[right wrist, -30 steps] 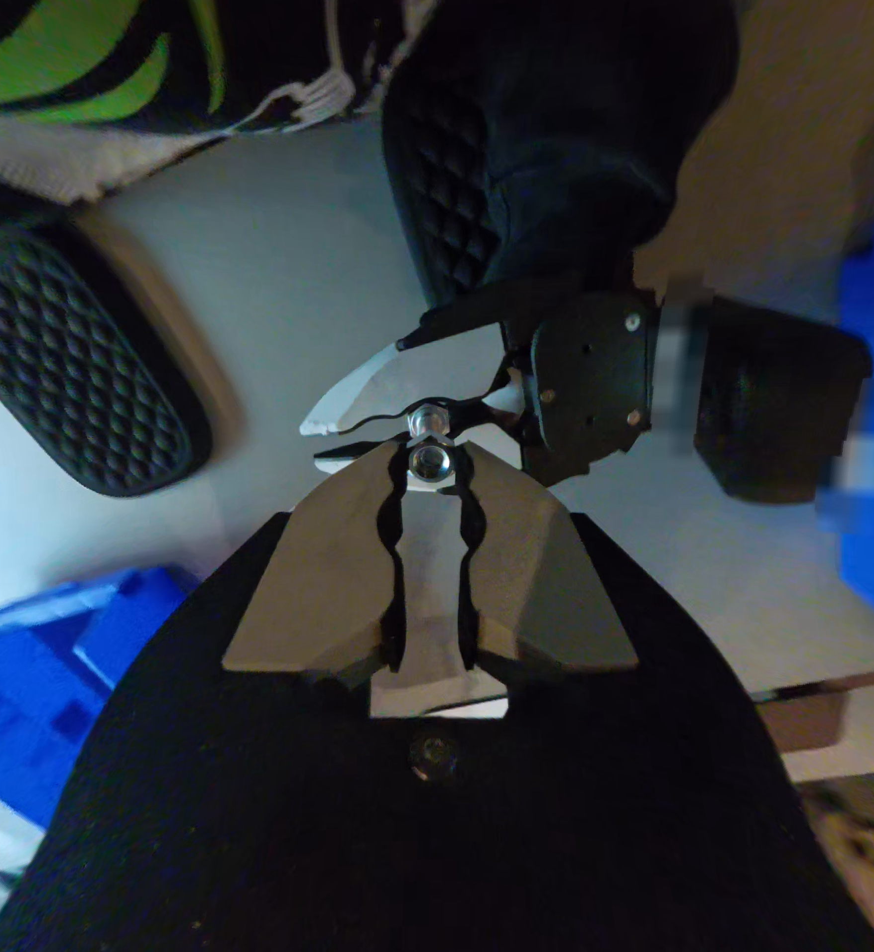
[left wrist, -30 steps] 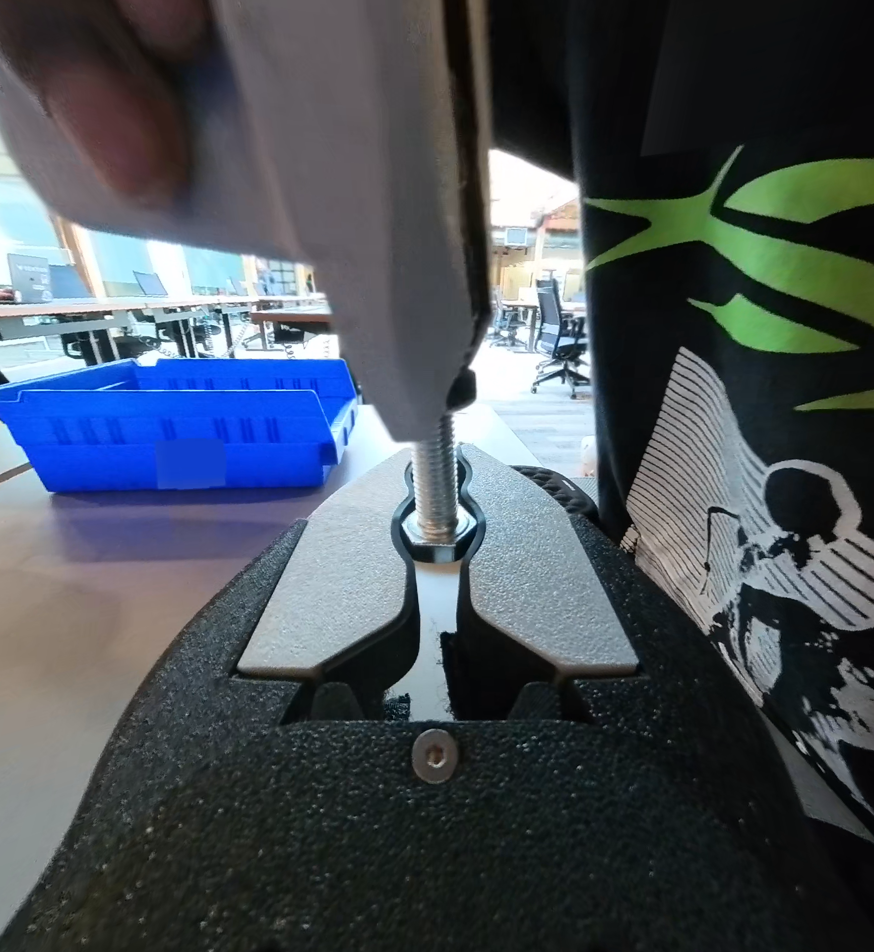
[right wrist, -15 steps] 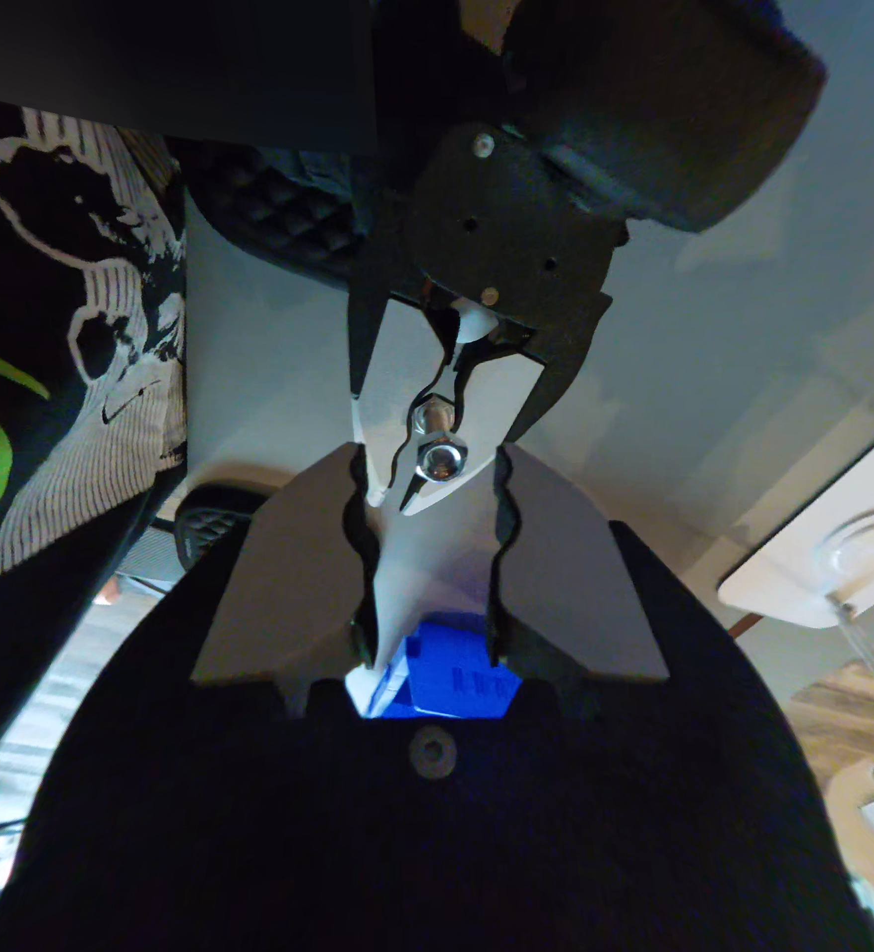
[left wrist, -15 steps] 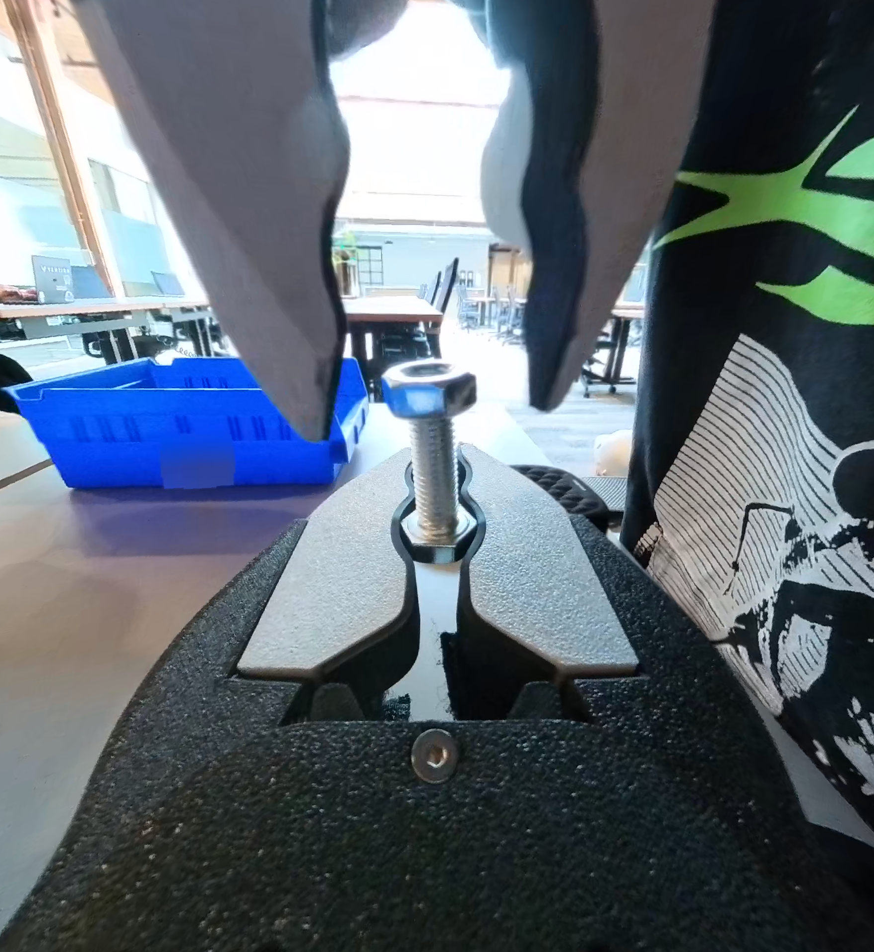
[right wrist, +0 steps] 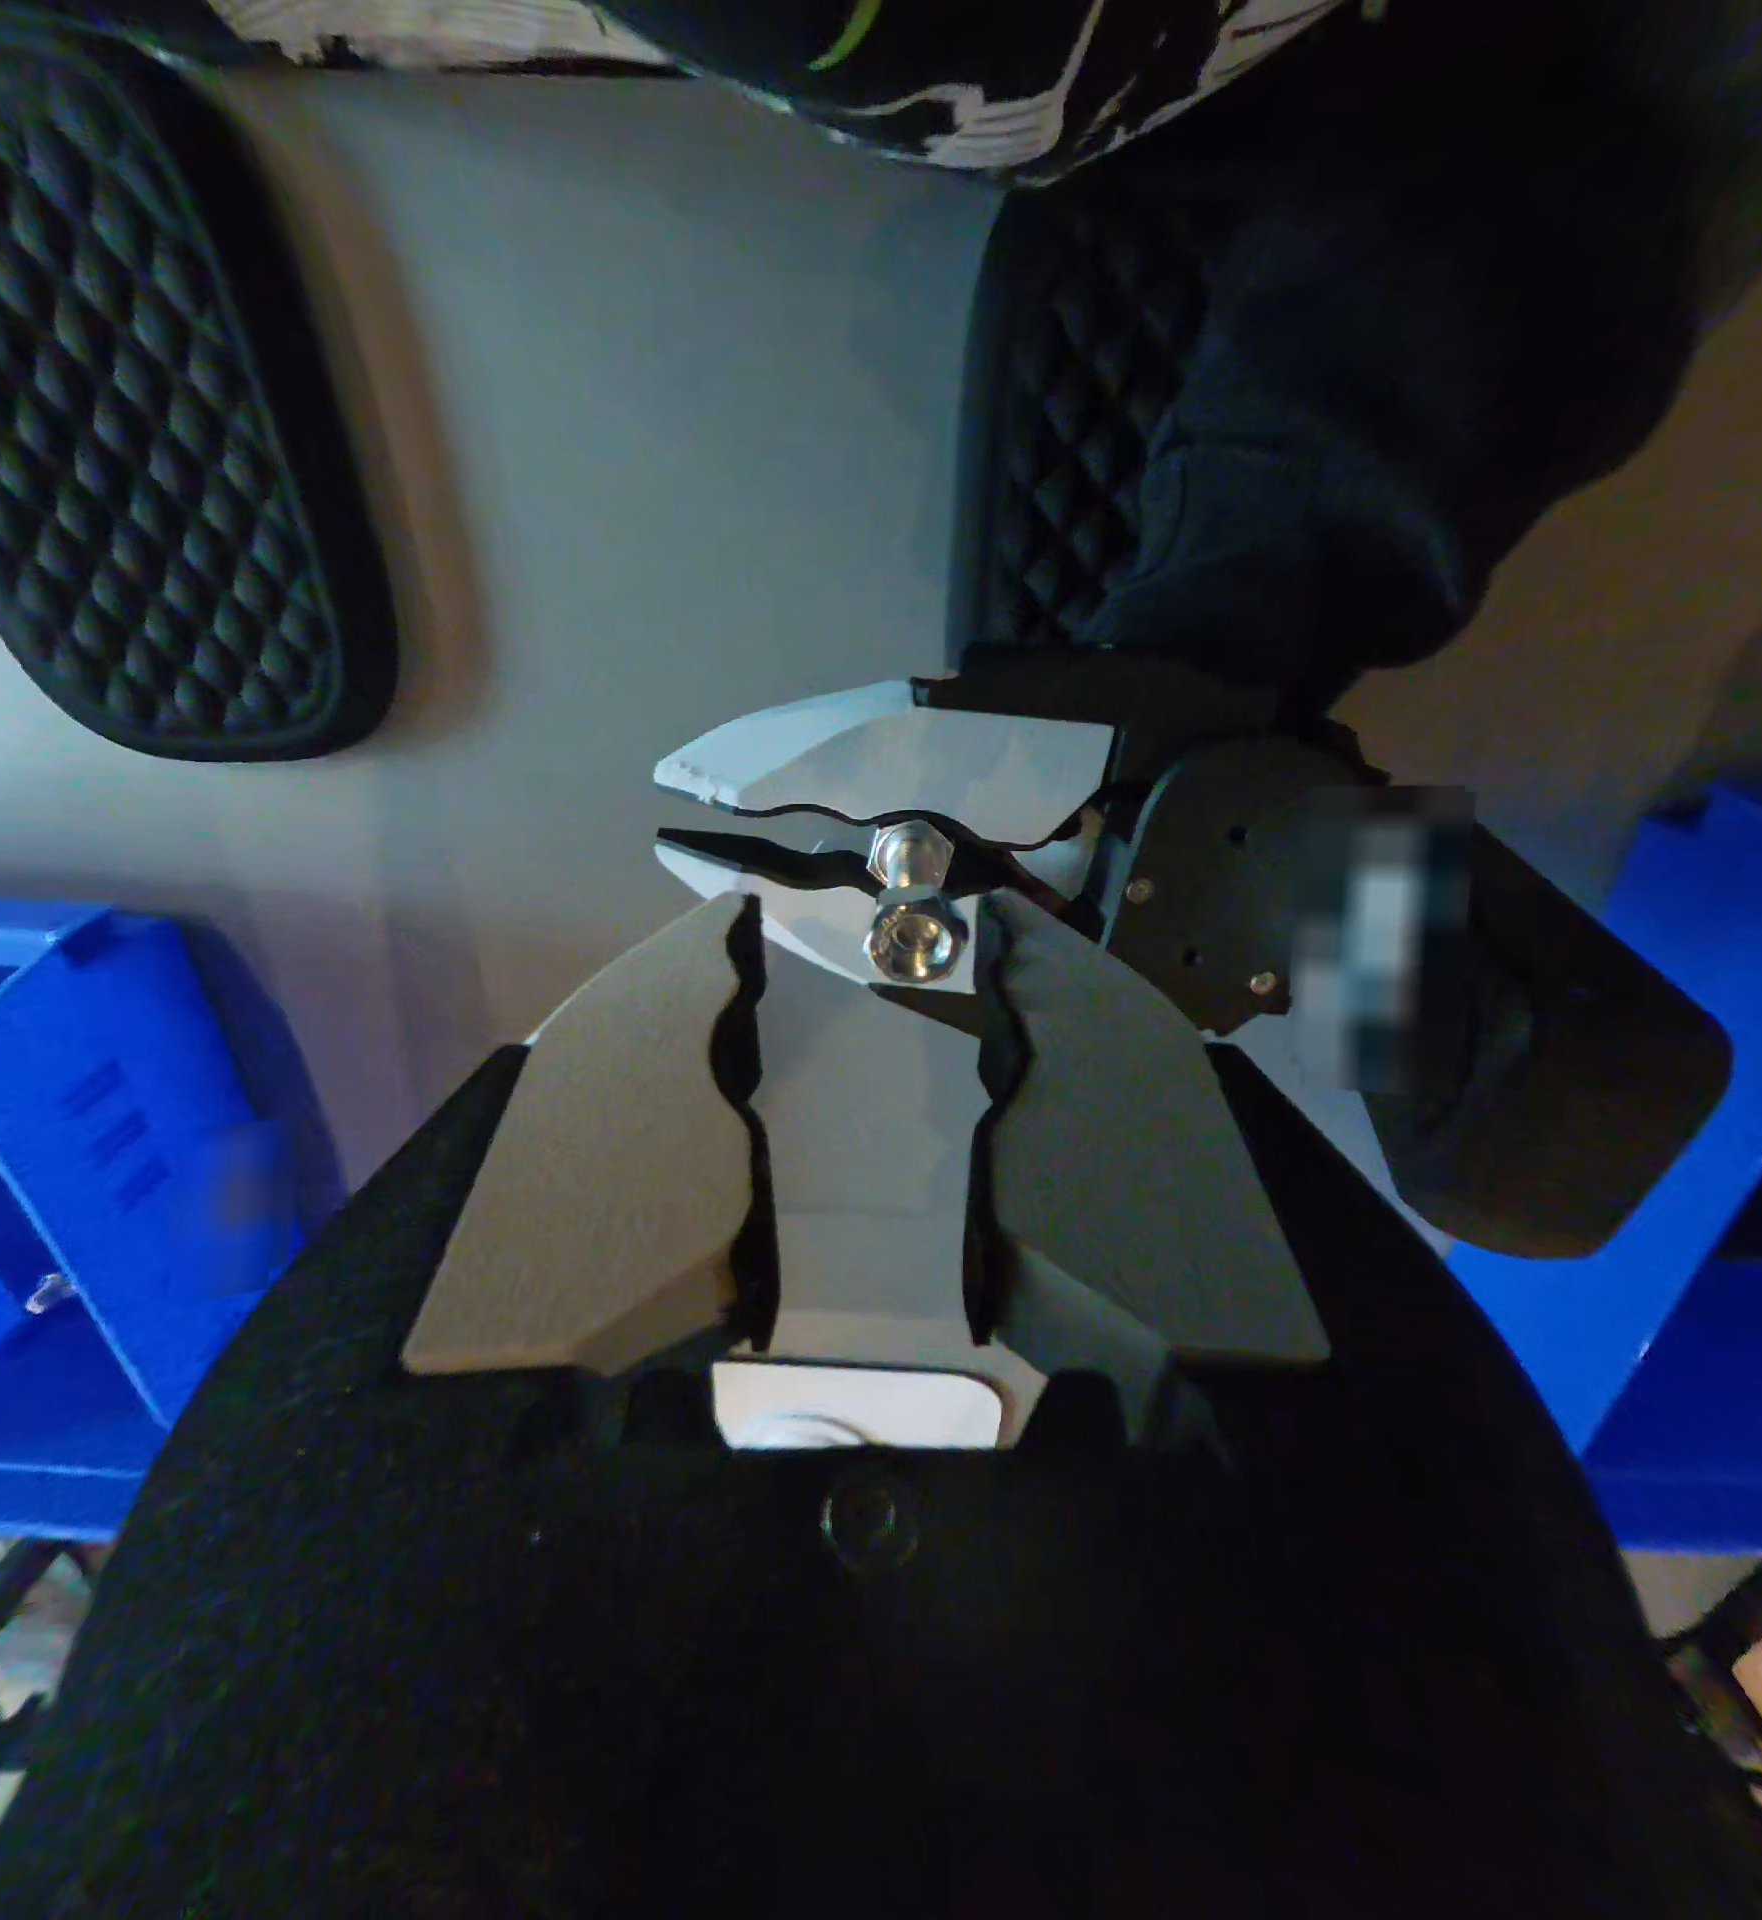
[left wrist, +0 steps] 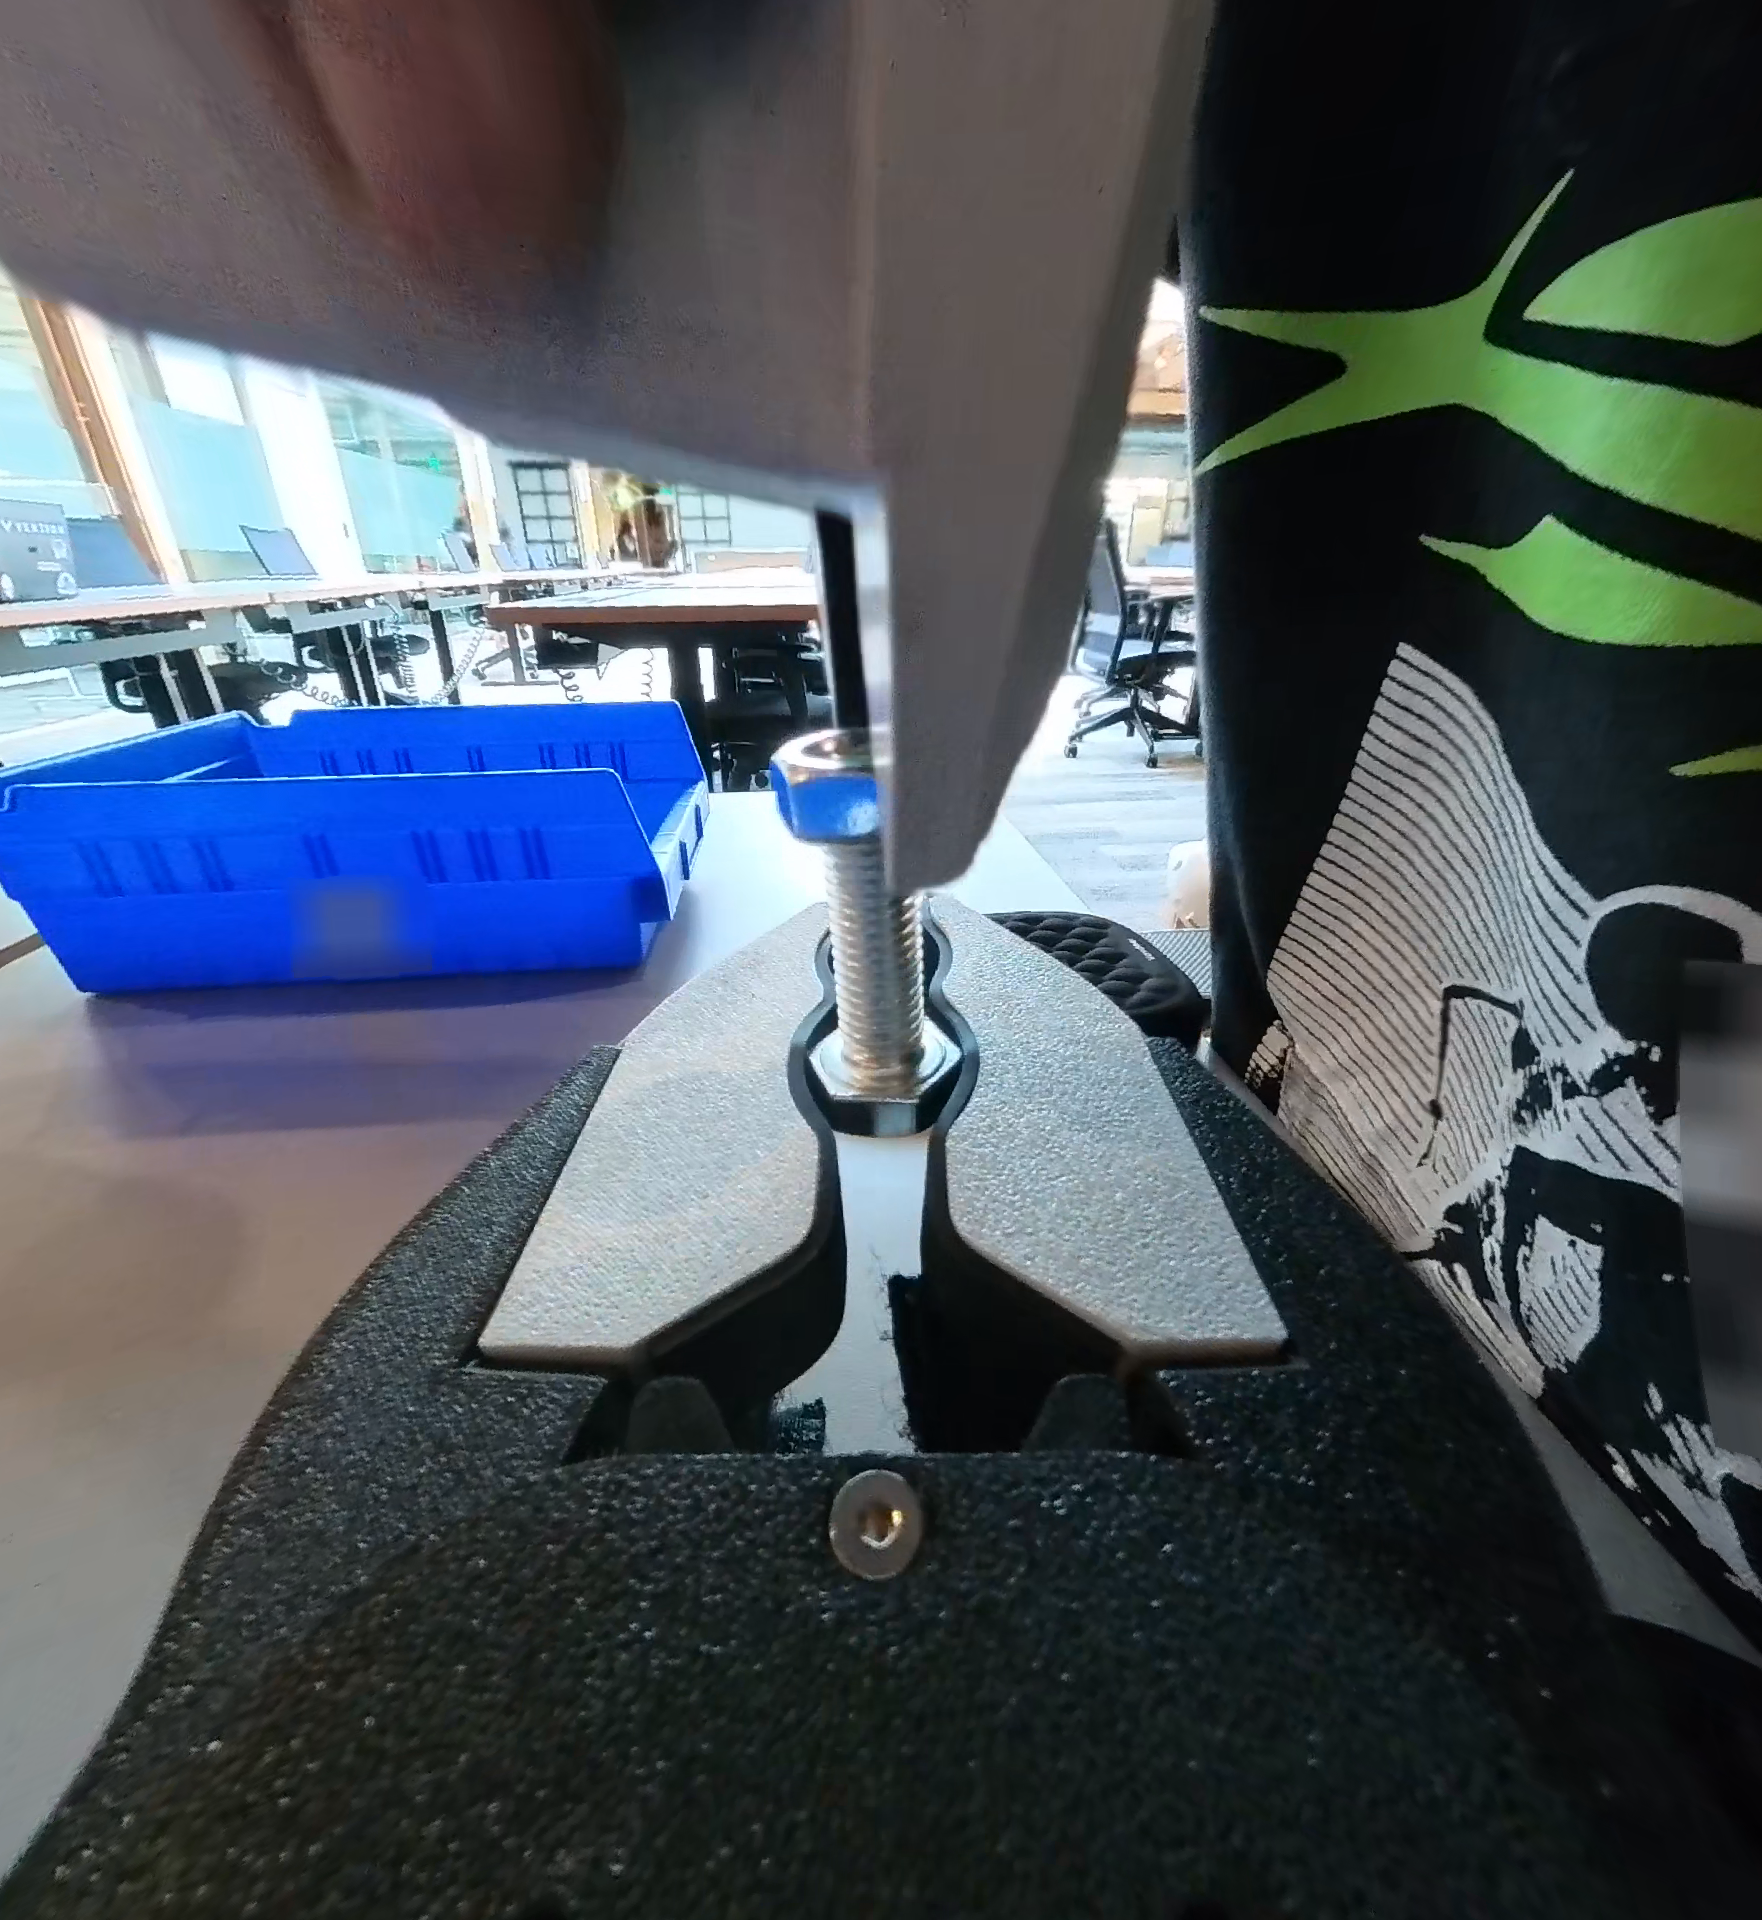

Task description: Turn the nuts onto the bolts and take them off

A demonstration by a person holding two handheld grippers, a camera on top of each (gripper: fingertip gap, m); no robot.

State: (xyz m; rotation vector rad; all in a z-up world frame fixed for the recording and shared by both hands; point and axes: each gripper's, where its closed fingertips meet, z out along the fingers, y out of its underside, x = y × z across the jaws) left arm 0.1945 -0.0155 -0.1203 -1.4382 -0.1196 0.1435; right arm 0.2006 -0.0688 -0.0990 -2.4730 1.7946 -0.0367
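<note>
two grippers meet over the tabletop (left wrist: pixel 181 1195): the left gripper (left wrist: pixel 882 1049) has its fingers clamped on the bolt (left wrist: pixel 872 977) head, thread upright, while the right gripper (right wrist: pixel 866 935), fingers apart, brackets the nut (left wrist: pixel 823 795) at its tip, needing to close and twist.
</note>
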